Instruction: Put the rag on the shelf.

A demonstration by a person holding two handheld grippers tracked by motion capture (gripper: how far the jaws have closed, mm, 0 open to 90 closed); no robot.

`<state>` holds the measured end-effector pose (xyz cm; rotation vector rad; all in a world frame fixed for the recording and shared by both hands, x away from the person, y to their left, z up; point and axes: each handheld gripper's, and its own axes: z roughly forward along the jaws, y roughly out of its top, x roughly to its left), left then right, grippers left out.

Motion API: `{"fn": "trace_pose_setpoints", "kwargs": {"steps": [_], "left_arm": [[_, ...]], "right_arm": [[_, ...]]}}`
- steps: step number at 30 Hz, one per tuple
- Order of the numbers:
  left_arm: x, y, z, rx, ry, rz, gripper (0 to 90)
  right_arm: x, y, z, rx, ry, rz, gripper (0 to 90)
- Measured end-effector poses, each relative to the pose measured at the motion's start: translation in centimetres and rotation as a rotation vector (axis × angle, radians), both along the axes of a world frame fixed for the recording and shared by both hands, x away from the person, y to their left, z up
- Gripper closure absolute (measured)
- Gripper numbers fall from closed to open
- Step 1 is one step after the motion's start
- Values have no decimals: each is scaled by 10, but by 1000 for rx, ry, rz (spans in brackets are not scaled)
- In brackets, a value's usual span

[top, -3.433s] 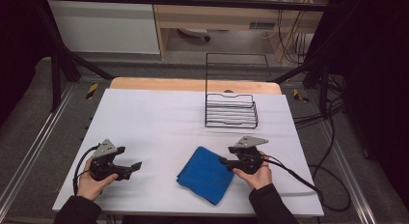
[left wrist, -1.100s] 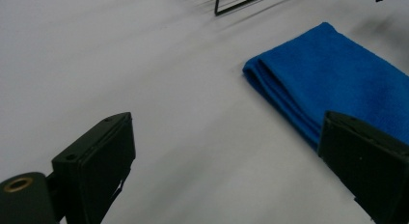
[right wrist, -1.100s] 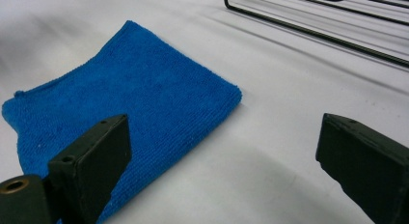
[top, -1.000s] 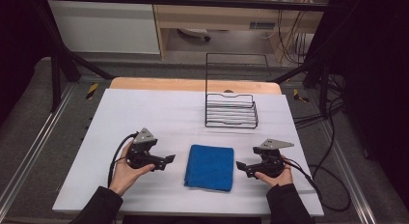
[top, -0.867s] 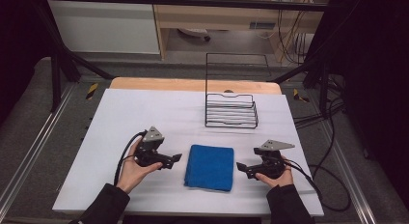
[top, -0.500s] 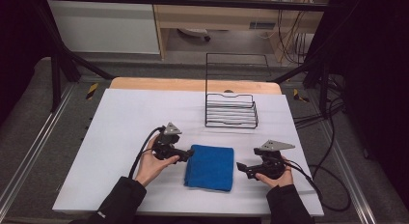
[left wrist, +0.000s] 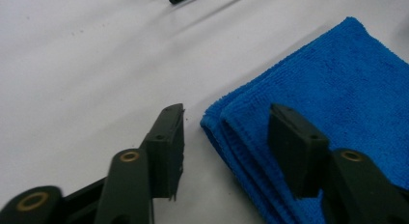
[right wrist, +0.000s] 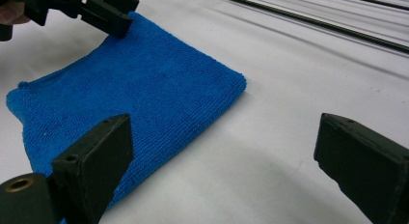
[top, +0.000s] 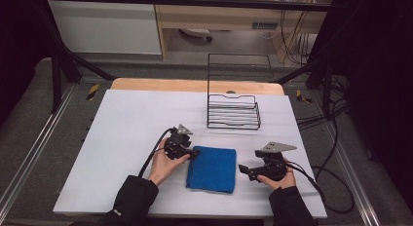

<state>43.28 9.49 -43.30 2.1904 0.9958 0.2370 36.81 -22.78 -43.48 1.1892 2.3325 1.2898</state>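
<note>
The folded blue cloth [top: 212, 168] lies flat on the white worktop [top: 122, 123], just on the person's side of the wire rack [top: 233, 111], and it serves as the landmark here. The left tool [left wrist: 226, 137] sits at the cloth's far-left corner, jaws parted narrowly with one over the cloth and one on the bare worktop beside its stacked edges. This looks like the start of a corner grasp; the next move probably calls for closing on all the layers at that corner. The right tool [right wrist: 222, 151] waits just right of the cloth, jaws wide and empty. The cloth is a plush microfibre, folded into a neat rectangle of several layers.
</note>
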Motion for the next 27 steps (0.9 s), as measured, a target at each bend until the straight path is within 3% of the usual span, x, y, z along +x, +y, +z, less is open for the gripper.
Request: {"fn": "trace_pose_setpoints", "kwargs": {"steps": [5, 10, 16, 24, 27], "left_arm": [[2, -3, -4, -16, 19, -5, 580], [5, -9, -8, 6, 18, -2, 591], [8, -8, -10, -12, 36, 7, 629], [11, -9, -12, -23, 30, 22, 662], [10, -9, -12, -30, 53, 6, 772]], "right_arm": [[0, -1, 1, 5, 3, 6, 105], [1, 0, 1, 16, 13, 4, 130], [2, 0, 2, 31, 11, 1, 149], [4, 1, 3, 40, 12, -11, 161], [4, 1, 3, 46, 13, -17, 172]]}}
